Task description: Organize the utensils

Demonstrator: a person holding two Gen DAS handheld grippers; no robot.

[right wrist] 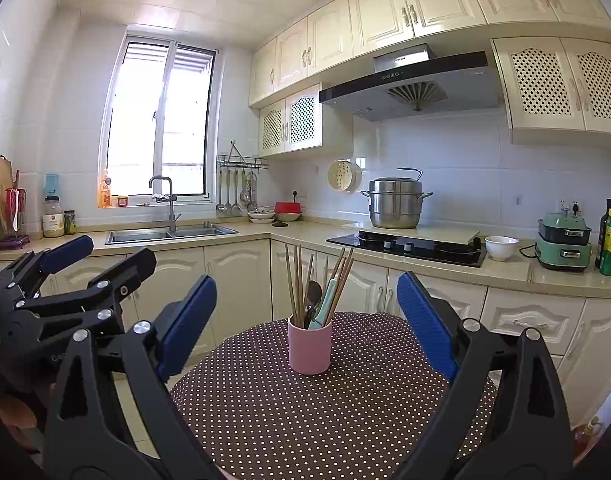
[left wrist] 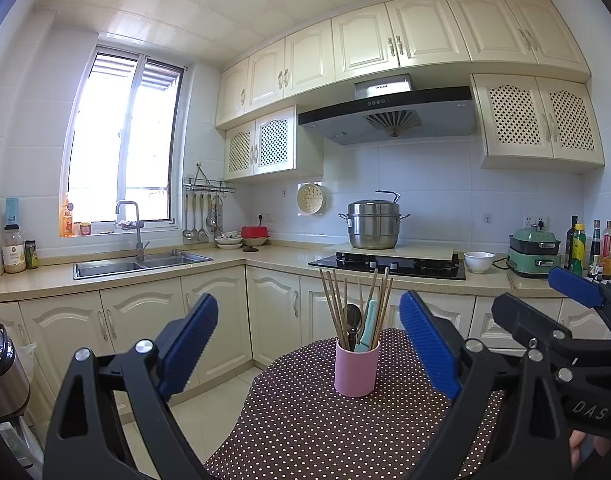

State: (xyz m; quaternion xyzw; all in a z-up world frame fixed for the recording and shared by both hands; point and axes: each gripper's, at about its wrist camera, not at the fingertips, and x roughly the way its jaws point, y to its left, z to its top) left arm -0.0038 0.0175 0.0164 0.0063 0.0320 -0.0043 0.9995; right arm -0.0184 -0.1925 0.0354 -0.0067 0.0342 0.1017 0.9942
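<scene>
A pink cup (left wrist: 356, 368) stands upright on the polka-dot tablecloth (left wrist: 305, 420) of a small round table, toward its far side and well ahead of both grippers. Inside it lean several wooden chopsticks (left wrist: 333, 304), a dark spoon (left wrist: 351, 318) and a pale teal-handled utensil (left wrist: 367, 326) — all fanned loosely against the rim.

The left gripper (left wrist: 309, 344) hangs released, its blue pads spread wide with nothing between them. The right gripper (right wrist: 305, 326) is likewise spread and empty; the 2 sit side by side, each visible at the edge of the other's view.

Handling, as a judgement: the chopsticks look light, stiff and thin, so they could roll or slip between the ribbed pads; pinching 1 or a small bunch along the upper shaft, clear of the others, seems safest. The spoon and teal piece offer broader handles to grip. The cup looks light and top-heavy with its load — a sideways pull on any utensil could tip it, so lifting straight up, perhaps with the other gripper steadying the cup wall, appears wise.
</scene>
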